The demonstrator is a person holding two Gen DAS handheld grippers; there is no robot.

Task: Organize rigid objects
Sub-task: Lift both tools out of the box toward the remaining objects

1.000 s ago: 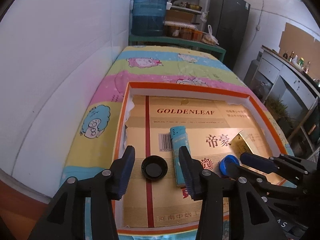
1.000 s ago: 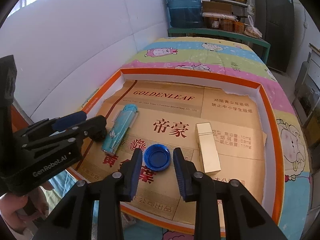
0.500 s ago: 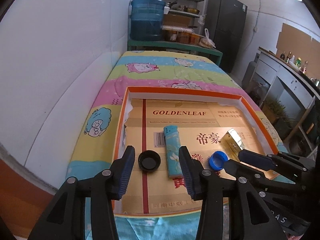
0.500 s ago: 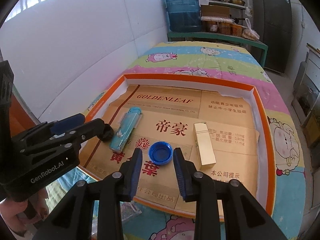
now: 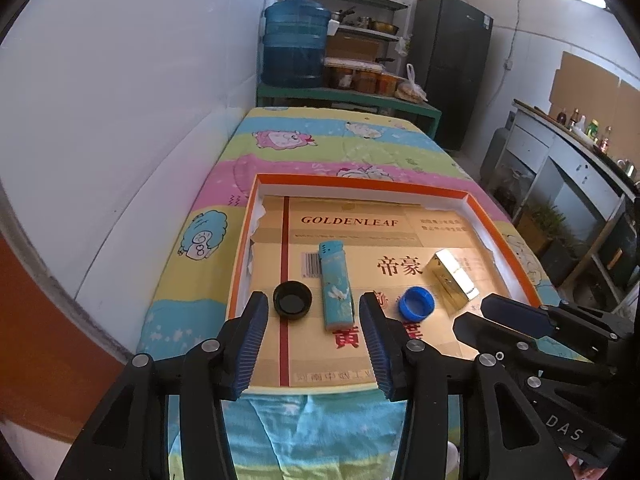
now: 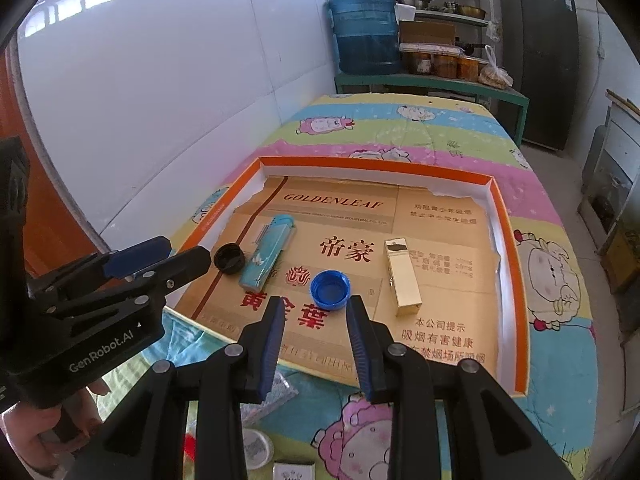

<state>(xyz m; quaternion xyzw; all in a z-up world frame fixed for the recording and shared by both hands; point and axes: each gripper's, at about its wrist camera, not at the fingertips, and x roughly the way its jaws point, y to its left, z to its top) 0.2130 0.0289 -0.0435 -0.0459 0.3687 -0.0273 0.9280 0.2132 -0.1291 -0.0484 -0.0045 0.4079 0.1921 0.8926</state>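
Observation:
An orange-rimmed tray [image 5: 360, 182] [image 6: 376, 166] lined with cardboard lies on a cartoon-print blanket. In it, left to right, lie a black cap [image 5: 292, 304] [image 6: 229, 258], a teal lighter [image 5: 335, 284] [image 6: 268, 258], a blue cap [image 5: 416, 303] [image 6: 330, 289] and a gold box [image 5: 450, 280] [image 6: 402, 276]. My left gripper [image 5: 313, 312] [image 6: 182, 252] hovers over the tray's near edge. Its jaws are opening, with nothing between them. My right gripper [image 6: 316, 320] [image 5: 472, 316] stands open and empty, with the blue cap just beyond its tips.
A blue water jug [image 5: 296, 48] and jars stand on a green shelf past the bed's far end, beside a dark fridge [image 5: 452, 64]. A white wall runs along the left. A hand [image 6: 40, 432] holds the left gripper. A foil packet [image 6: 272, 392] lies near the front.
Both grippers have drawn back and risen from the tray, so the objects look farther off. The left jaws stand slightly wider. Nothing in the tray has moved.

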